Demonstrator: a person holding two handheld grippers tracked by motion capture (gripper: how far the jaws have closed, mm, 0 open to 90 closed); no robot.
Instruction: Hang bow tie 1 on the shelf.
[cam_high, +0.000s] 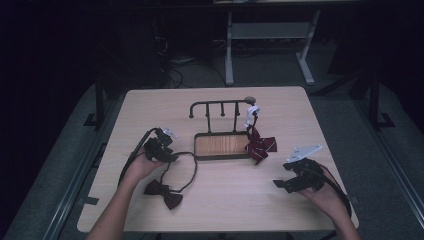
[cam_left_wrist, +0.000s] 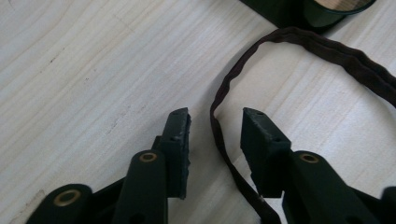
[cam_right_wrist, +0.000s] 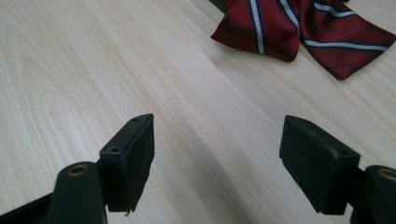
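While your left gripper (cam_left_wrist: 215, 128) straddles brown bow tie's strap (cam_left_wrist: 219, 135), pads not yet pinching, right gripper (cam_right_wrist: 217, 154) waits open, empty, near striped tie (cam_right_wrist: 303, 28).

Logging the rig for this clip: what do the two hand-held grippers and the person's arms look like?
Both grippers are black. The left gripper trails a looping black cable; the right gripper carries a grey three-cornered plate on top. Their fingers are blocky black pads with brass-coloured rivets at the joints. Forearms are bare, no sleeves visible.
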